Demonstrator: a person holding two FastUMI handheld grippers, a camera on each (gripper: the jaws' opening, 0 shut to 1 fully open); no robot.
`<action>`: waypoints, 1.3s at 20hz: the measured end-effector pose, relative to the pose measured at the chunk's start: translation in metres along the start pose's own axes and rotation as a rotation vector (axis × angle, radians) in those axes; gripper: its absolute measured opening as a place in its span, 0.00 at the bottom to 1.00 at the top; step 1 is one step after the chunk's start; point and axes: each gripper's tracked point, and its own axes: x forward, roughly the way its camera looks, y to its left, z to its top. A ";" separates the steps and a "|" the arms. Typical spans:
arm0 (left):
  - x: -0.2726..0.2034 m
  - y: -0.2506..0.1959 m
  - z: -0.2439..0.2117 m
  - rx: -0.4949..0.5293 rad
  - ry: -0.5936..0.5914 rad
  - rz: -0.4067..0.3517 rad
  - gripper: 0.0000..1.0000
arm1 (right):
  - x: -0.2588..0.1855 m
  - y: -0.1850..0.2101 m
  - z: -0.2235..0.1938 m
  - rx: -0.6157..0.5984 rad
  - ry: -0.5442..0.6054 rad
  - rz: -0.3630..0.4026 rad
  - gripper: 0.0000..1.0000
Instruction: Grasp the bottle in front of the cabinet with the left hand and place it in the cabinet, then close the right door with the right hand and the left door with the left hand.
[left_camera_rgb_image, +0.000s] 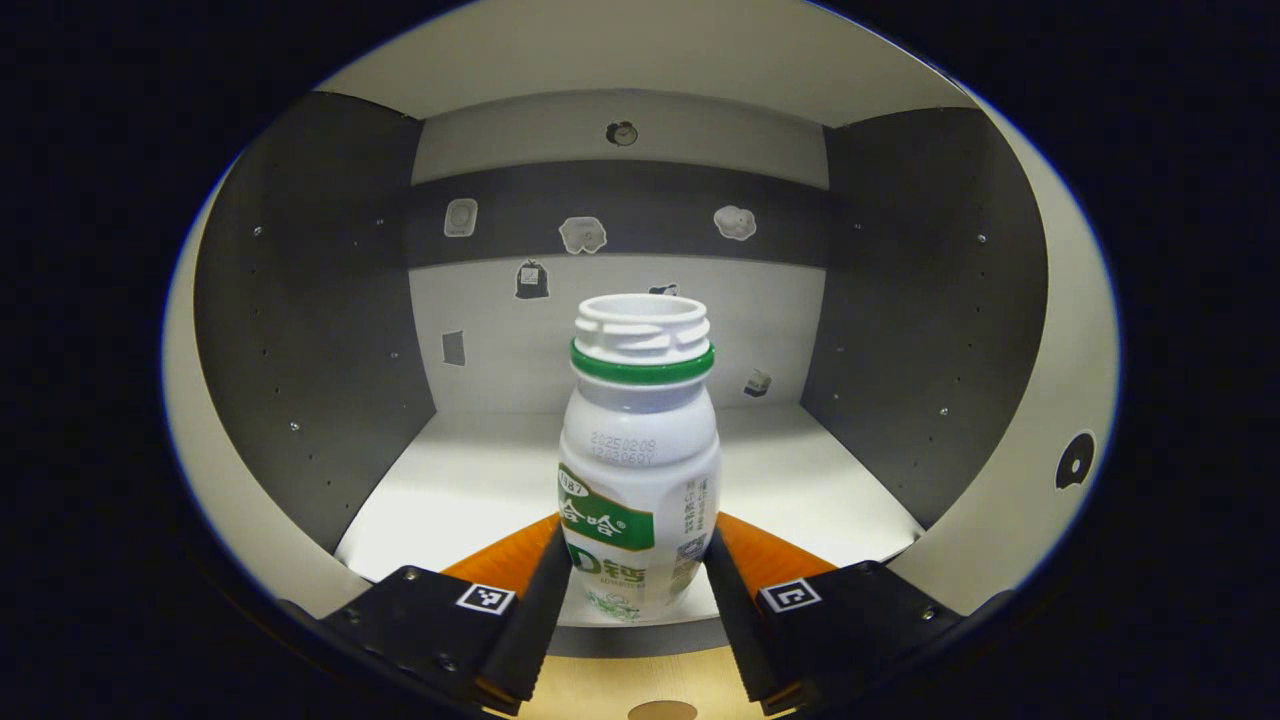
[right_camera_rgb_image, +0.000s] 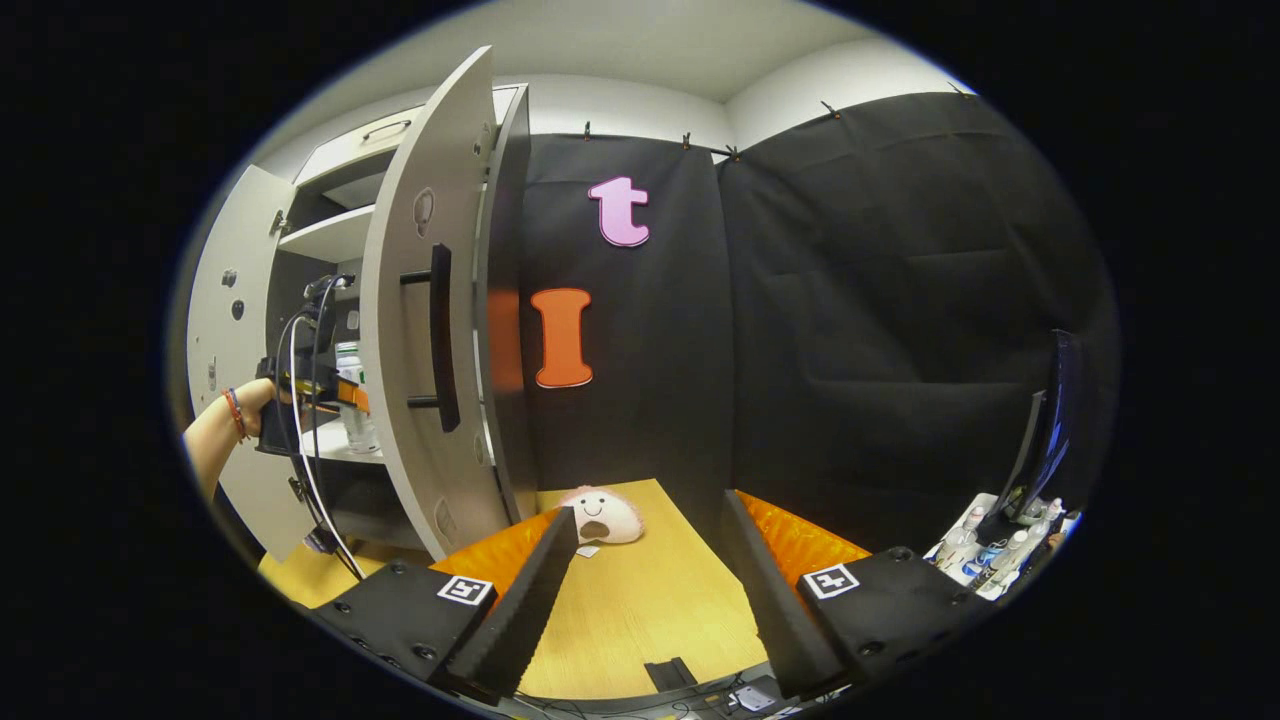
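The left gripper (left_camera_rgb_image: 637, 590) pinches the bottle (left_camera_rgb_image: 638, 470) low on its body, one finger on each side, holding it upright so it can be set down standing. The bottle is at the near edge of the cabinet (left_camera_rgb_image: 310, 330) shelf, apparently just over or on the white floor; which, I cannot tell. The right gripper (right_camera_rgb_image: 650, 590) hangs spread and empty over the table (right_camera_rgb_image: 640, 600), off to the right, probably waiting its turn. The right door (right_camera_rgb_image: 425, 330) stands wide open, its handle (right_camera_rgb_image: 440, 335) facing that gripper. A plush toy (right_camera_rgb_image: 603, 515) lies near the door's foot.
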 end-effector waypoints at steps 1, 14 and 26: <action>-0.001 0.001 -0.001 -0.005 0.002 0.006 0.75 | -0.001 -0.001 0.000 -0.003 -0.001 -0.001 0.97; -0.093 0.007 0.016 -0.015 -0.120 0.014 0.95 | -0.002 0.016 -0.001 0.003 0.001 0.062 1.00; -0.249 0.039 0.017 -0.053 -0.299 0.007 0.95 | 0.005 0.047 0.005 -0.030 -0.029 0.114 0.97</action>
